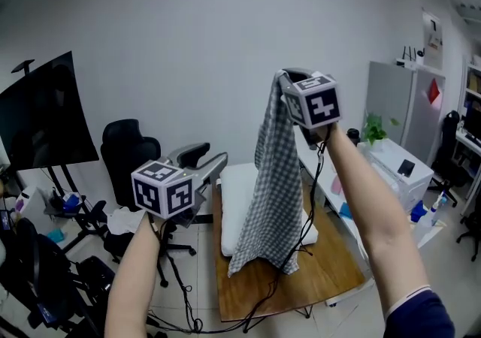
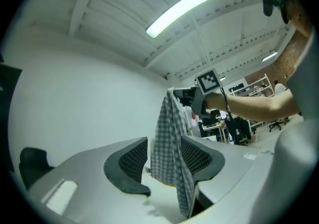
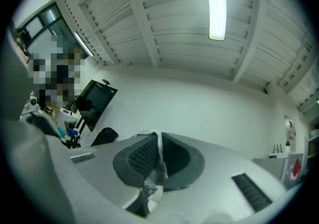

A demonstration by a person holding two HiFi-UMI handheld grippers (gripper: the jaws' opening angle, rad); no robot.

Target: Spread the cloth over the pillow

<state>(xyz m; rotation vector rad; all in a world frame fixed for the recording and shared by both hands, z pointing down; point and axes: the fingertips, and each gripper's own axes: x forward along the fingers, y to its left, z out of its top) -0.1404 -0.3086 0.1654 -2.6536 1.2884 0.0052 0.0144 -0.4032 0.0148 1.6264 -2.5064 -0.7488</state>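
My right gripper is raised high and shut on the top edge of the grey checked cloth. The cloth hangs down in a long drape, and its lower end rests on the white pillow on the wooden table. In the right gripper view the cloth is pinched between the closed jaws. My left gripper is lower and to the left, jaws wide open. In the left gripper view the cloth hangs in the gap close to the right jaw, with neither pad pressing on it.
A black office chair stands left of the table, and a dark screen on a stand is further left. A white desk with a plant and boxes runs along the right. Cables trail on the floor.
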